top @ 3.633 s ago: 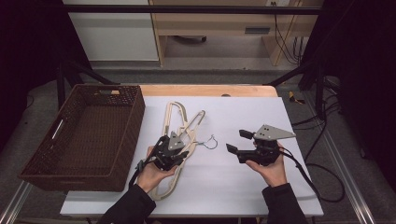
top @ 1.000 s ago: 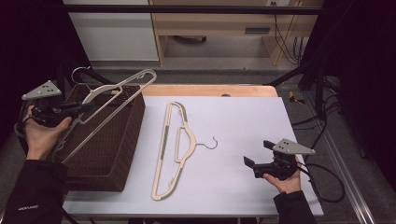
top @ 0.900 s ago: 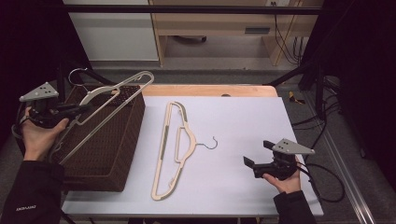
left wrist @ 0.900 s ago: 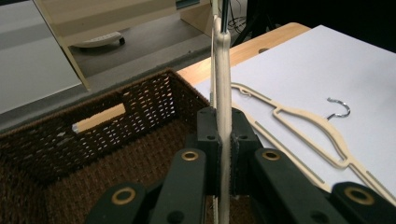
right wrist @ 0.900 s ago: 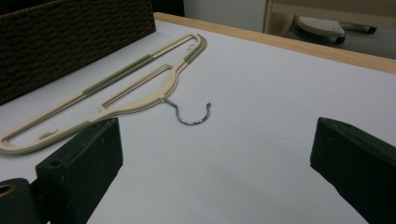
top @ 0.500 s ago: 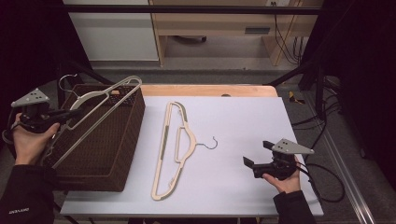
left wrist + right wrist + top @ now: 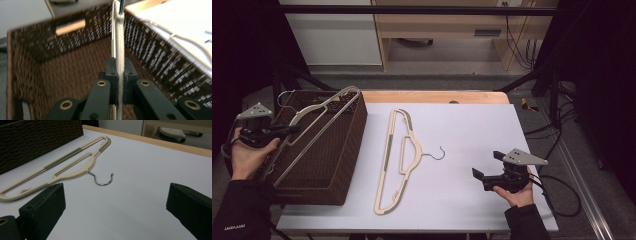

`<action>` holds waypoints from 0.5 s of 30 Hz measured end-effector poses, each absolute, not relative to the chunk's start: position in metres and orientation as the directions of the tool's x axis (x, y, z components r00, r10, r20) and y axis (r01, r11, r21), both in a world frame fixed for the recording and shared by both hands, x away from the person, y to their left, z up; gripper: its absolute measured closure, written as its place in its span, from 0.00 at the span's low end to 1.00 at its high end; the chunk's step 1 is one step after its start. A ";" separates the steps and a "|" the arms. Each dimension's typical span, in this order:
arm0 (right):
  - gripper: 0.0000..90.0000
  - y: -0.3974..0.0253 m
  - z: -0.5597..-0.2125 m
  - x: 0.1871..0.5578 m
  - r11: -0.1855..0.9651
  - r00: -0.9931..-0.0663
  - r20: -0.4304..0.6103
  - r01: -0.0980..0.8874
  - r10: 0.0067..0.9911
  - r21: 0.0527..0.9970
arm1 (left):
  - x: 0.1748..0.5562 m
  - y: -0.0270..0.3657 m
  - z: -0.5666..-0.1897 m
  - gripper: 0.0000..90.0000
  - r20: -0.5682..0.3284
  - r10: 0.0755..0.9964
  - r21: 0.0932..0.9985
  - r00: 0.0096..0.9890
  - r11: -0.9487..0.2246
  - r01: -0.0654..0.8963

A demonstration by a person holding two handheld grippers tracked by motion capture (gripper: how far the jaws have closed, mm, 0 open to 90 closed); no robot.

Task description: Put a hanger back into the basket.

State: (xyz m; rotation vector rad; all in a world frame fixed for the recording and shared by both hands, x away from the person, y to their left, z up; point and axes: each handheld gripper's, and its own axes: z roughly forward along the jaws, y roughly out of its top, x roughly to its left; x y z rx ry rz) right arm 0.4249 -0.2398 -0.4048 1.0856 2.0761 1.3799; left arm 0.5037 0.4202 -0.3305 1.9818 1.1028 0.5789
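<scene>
Left gripper [image 7: 287, 131] clamped on hanger [image 7: 324, 107] over basket [image 7: 347, 150]; long frame may catch the rim (tilted). Right gripper [image 7: 484, 172] jaws apart, idle near second hanger [image 7: 404, 150].

"Any writing you can make out from here?"

"A small pale line of print on the person's dark left sleeve [image 7: 236, 227], near the cuff. Too tiny to read."

"Nothing on the hangers or the basket?"

"No labels, numbers or brands that I can read anywhere."
</scene>
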 end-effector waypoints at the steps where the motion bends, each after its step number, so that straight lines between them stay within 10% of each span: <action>1: 0.03 -0.239 -0.405 0.425 0.203 -0.607 0.074 0.376 0.791 0.904 | 0.503 0.422 -0.333 0.95 0.010 0.855 0.804 0.519 -0.316 0.504; 15: 0.03 -0.236 -0.408 0.426 0.212 -0.611 0.076 0.386 0.788 0.898 | 0.518 0.422 -0.371 0.93 -0.019 0.905 0.691 0.425 -0.295 0.660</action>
